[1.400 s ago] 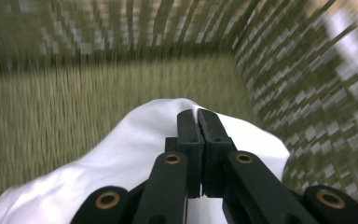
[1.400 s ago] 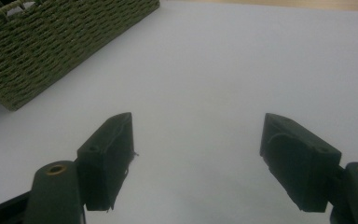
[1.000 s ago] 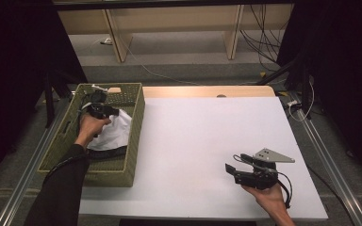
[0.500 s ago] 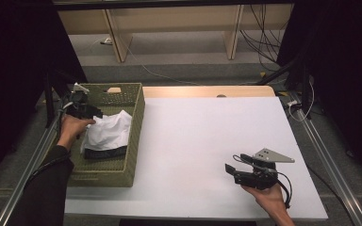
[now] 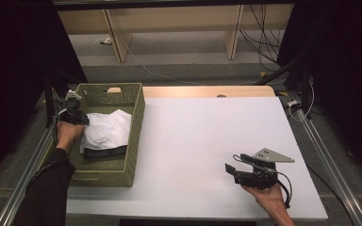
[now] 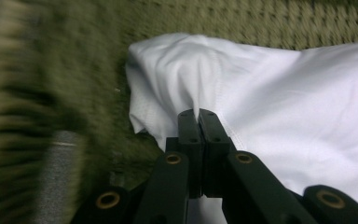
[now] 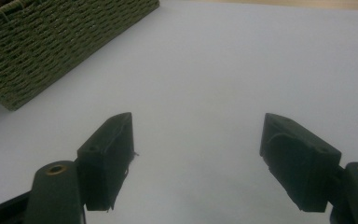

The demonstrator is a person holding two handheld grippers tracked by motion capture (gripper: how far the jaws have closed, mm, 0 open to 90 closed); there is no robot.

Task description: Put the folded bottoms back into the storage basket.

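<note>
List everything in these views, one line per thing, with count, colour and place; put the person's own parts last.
Basket: one, olive green, woven, at the left end of the table.
Garment: one, white, crumpled inside the basket.
Band: one, black with pale lettering, at the garment's near edge in the basket.
Table: one, white top with a bare wooden strip along the far edge.
Cables: several, dark, on the floor beyond the table to the right.
Left hand-held gripper: one, black, jaws closed on a fold of the garment, at the basket's left side.
Right hand-held gripper: one, black with a grey plate, jaws open, low over the table's near right.
Hands: two, each holding one gripper.
</note>
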